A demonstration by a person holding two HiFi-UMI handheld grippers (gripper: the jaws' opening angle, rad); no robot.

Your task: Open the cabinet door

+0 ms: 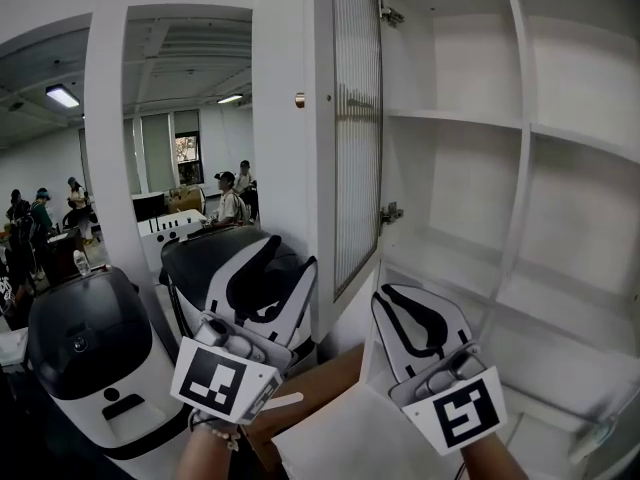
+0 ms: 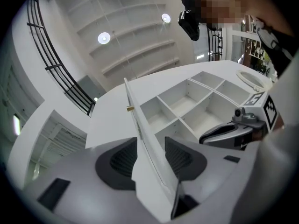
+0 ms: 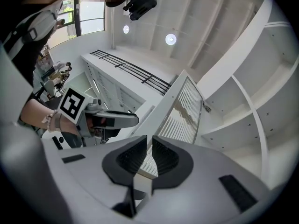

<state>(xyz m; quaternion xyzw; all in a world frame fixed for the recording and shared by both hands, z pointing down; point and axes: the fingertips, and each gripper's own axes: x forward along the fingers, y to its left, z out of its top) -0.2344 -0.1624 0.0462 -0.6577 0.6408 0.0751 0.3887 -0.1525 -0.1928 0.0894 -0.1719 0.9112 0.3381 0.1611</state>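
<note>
The white cabinet (image 1: 455, 118) stands with its ribbed-glass door (image 1: 355, 128) swung out towards me, a small brass knob (image 1: 300, 99) near its free edge. My left gripper (image 1: 285, 258) is open, low and just left of the door's bottom corner. In the left gripper view the door (image 2: 140, 125) shows edge-on in the gap between the jaws (image 2: 150, 141); the pads do not press on it. My right gripper (image 1: 395, 293) is below the door on the cabinet side, jaws together on nothing. Its own view (image 3: 149, 141) looks up at the door (image 3: 184, 111).
Bare white shelves (image 1: 560, 133) fill the cabinet on the right, with hinges (image 1: 390, 213) on the door's inner side. A black-and-white machine (image 1: 90, 348) stands at the lower left. Several people sit in the office room (image 1: 230, 203) beyond.
</note>
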